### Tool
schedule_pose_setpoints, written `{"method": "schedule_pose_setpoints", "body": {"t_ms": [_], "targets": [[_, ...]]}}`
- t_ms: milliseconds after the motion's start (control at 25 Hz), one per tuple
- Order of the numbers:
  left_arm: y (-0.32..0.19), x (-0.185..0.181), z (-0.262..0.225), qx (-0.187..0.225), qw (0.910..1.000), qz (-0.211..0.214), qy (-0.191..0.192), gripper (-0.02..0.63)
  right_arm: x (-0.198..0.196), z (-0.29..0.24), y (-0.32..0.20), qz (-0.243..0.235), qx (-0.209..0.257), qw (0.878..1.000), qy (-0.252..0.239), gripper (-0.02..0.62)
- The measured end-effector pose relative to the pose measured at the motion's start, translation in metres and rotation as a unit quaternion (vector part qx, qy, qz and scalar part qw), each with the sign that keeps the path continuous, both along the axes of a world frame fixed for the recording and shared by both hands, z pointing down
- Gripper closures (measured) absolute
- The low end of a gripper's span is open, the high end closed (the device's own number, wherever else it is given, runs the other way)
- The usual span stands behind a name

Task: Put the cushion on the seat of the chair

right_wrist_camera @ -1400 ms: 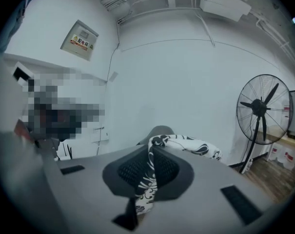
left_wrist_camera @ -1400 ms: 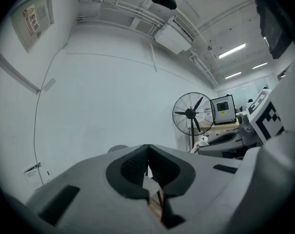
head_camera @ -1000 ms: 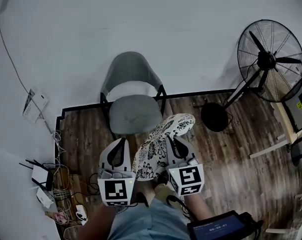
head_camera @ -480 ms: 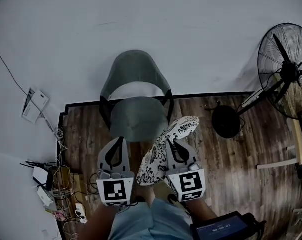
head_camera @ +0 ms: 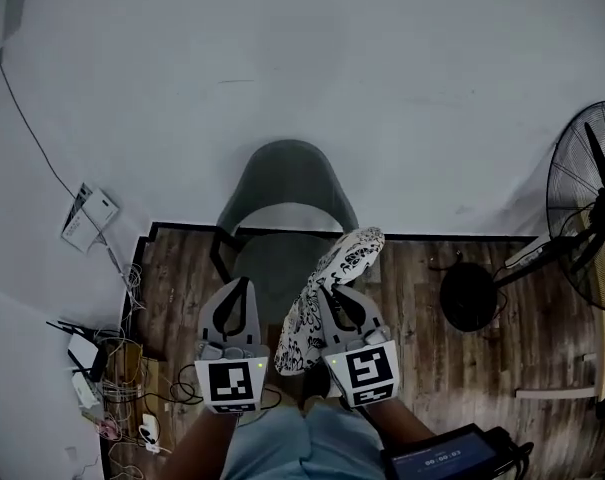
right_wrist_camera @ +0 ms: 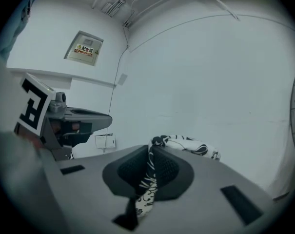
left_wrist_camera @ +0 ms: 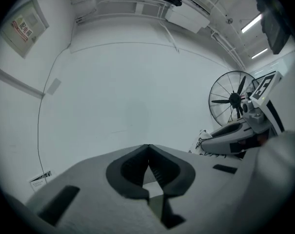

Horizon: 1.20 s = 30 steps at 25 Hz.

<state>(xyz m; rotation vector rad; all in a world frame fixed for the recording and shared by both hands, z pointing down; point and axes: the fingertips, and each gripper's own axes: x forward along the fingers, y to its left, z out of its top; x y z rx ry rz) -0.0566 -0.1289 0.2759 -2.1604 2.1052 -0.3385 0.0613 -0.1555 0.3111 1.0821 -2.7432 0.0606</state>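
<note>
Where right tongs [right_wrist_camera: 150, 152] pinch, floppy cushion [head_camera: 348, 257] (floral fabric)

Held side by side ahead of the person's body and pointing forward, the left tool [head_camera: 242, 286] has its jaws together on nothing, while the right tool [head_camera: 327, 293] pinches the edge of the cushion [head_camera: 348, 258].

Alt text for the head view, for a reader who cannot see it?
Seen from above, the right gripper is shut on a patterned cushion held edge-up before a grey chair by a white wall. The left gripper is shut and empty beside it; a fan stands at right.
</note>
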Motion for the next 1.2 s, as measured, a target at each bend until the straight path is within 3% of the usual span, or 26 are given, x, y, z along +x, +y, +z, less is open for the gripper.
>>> {"method": "schedule_pose_setpoints", "body": {"t_ms": [240,520,840,1080,1200], "targets": [[-0.019,-0.022,0.002,-0.007,0.9994,-0.034,0.005,0.597,-0.022,-0.007,-0.033,-0.03,0.006,1.0,0.007,0.577],[-0.045,-0.061,0.022,-0.025,0.9983,-0.047,0.026,0.597,-0.063,0.022,-0.065,-0.037,-0.021,0.999,0.031,0.577],[-0.087,-0.137,0.042,-0.054,0.994,-0.068,0.066,0.597,-0.148,0.054,-0.114,-0.057,-0.051,0.996,0.054,0.577],[-0.118,-0.191,0.049,-0.061,0.9926,-0.081,0.067,0.597,-0.21,0.065,-0.157,-0.068,-0.054,0.995,0.04,0.576],[-0.132,-0.206,0.06,-0.075,0.9925,-0.076,0.059,0.597,-0.225,0.091,-0.17,-0.067,-0.077,0.994,0.043,0.575]]}}
